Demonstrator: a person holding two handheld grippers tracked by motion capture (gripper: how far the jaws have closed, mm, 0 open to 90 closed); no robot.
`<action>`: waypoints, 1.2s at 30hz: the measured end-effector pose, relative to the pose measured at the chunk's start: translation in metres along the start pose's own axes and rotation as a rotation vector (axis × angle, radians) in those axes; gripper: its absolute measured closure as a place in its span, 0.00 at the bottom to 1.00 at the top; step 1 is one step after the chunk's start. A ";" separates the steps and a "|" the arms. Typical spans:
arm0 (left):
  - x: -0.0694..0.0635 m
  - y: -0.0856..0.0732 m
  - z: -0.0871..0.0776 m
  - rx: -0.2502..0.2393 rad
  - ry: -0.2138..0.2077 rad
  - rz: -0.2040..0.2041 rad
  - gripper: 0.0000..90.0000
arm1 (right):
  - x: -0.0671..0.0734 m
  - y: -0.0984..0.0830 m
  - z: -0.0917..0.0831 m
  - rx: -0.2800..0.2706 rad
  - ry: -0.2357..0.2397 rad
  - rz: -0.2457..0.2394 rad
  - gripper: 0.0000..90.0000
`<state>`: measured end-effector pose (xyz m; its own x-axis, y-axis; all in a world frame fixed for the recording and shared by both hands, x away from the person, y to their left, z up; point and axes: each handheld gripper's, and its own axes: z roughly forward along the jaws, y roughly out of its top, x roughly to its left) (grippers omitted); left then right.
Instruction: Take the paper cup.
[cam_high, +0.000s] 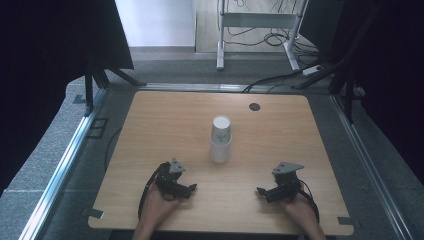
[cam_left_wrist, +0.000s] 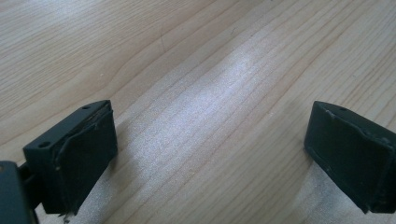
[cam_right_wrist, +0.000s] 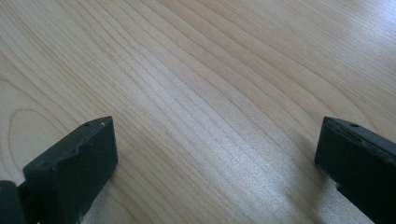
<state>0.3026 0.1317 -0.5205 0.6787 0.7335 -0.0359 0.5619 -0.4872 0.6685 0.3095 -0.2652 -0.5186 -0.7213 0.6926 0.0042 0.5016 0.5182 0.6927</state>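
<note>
On the near left of the wooden worktop (cam_high: 165, 130), the left gripper (cam_high: 186, 188) sits low in the person's left hand (cam_high: 159, 204), a grey three-cornered plate on top of it and a black cable looping back beside the wrist. Its jaws point toward the middle of the worktop. In the left gripper view the two black jaws stand far apart, released, with bare wood grain and a pale sheen of light between them; nothing is held.

Toward the middle of the worktop, a little beyond the two grippers and roughly midway between them, stands the stack of white paper cups (cam_high: 220, 139). It is upright, the top cup nested into a lower one, its open mouth facing up. It is clear of both grippers, and neither touches it.

Farther back and just to the right of the cups, a small dark round cable port (cam_high: 254, 106) sits in the worktop near its far edge.

On the near right, the right gripper (cam_high: 265, 191) rests low in the person's right hand (cam_high: 299, 206), also topped by a grey three-cornered plate, with its cable trailing by the wrist. Its jaws point inward, toward the left gripper. In the right gripper view the jaws are spread wide, released, and hold nothing; plain wood grain lies between them.

Beyond the worktop, grey carpet (cam_high: 180, 70) runs to a white-legged frame (cam_high: 257, 21) with loose cables beneath it.
</note>
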 end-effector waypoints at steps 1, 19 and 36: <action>0.000 0.000 0.000 0.000 0.000 0.000 0.03 | 0.000 0.000 0.000 0.000 0.000 0.000 0.00; 0.000 0.000 0.000 0.002 -0.002 0.001 0.02 | 0.000 0.000 0.000 0.000 0.001 0.002 0.00; 0.006 0.004 -0.002 0.011 -0.030 0.006 0.00 | -0.002 0.004 -0.001 0.010 0.013 0.001 0.02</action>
<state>0.3084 0.1350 -0.5165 0.6959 0.7161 -0.0539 0.5625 -0.4969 0.6608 0.3126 -0.2649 -0.5146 -0.7270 0.6865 0.0144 0.5070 0.5225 0.6855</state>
